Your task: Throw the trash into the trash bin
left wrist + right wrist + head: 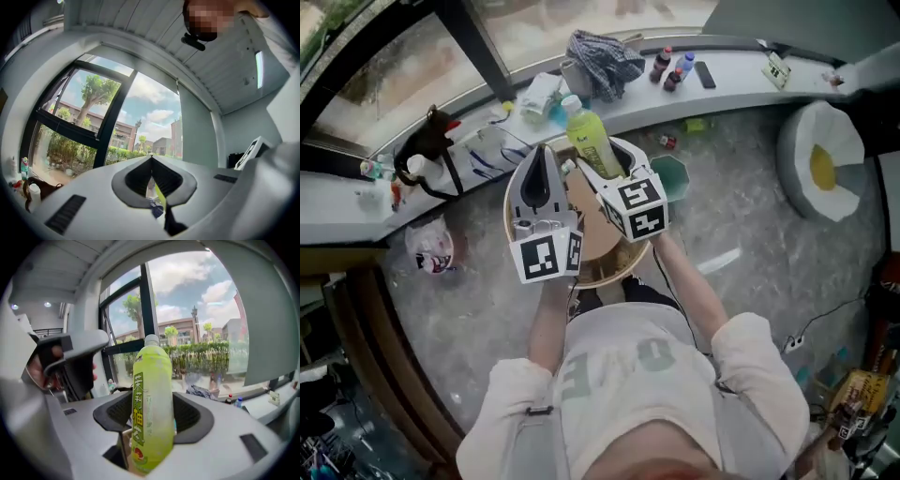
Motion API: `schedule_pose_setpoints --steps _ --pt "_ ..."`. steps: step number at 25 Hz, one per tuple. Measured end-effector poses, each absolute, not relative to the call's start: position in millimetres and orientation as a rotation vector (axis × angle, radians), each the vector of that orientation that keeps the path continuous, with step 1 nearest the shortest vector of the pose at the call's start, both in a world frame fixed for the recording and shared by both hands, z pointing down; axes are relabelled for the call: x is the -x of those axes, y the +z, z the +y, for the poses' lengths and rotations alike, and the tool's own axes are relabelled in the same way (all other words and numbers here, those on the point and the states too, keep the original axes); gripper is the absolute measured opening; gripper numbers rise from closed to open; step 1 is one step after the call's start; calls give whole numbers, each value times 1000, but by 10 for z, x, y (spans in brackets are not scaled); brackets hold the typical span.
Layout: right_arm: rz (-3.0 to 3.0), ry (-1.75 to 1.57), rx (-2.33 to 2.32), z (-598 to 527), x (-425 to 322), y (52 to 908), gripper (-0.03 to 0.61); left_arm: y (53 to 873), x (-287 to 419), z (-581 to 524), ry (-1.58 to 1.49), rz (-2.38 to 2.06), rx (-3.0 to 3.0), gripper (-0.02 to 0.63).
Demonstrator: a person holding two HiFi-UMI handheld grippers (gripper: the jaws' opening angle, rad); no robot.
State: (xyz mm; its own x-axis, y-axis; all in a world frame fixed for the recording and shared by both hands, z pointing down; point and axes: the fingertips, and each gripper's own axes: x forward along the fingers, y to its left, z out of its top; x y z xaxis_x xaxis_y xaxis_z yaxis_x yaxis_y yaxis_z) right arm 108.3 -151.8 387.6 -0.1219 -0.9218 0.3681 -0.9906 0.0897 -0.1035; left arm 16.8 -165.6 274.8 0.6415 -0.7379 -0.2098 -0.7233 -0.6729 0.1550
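right gripper (pixel 602 169) jaws clamped on green tea bottle (pixel 584 134), upright between pads, cap beyond tips | left gripper (pixel 542 164) jaws pressed together, empty | probable trash bin (pixel 680 167) beside right jaws, below | pickup done; carry and drop remain

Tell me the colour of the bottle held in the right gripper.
Yellow-green bottle, with a pale cap; shows best in the right gripper view.

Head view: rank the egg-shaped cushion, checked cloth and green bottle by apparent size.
1. egg-shaped cushion
2. checked cloth
3. green bottle, though it sits nearer the camera, so its size is exaggerated
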Motion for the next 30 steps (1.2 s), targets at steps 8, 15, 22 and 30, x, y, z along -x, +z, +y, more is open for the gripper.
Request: schedule_pose_setpoints --steps 8,15,22,30 --pt "-2304 195 -2087 -1155 -900 2660 265 2083 -78 -1529 -500 -1176 -2841 11" --pt "-2286 153 -2137 -1078 -919 2504 265 1994 -116 -1519 -529 -1102 -2865 11" --pt "-2188 196 -2203 -990 -1017 2659 265 2154 -286 -1518 -503 -970 -2843 11" --pt "-2078 299 -2292 -735 -1313 3062 265 2666 -592 -1365 -345 -866 -2823 11"
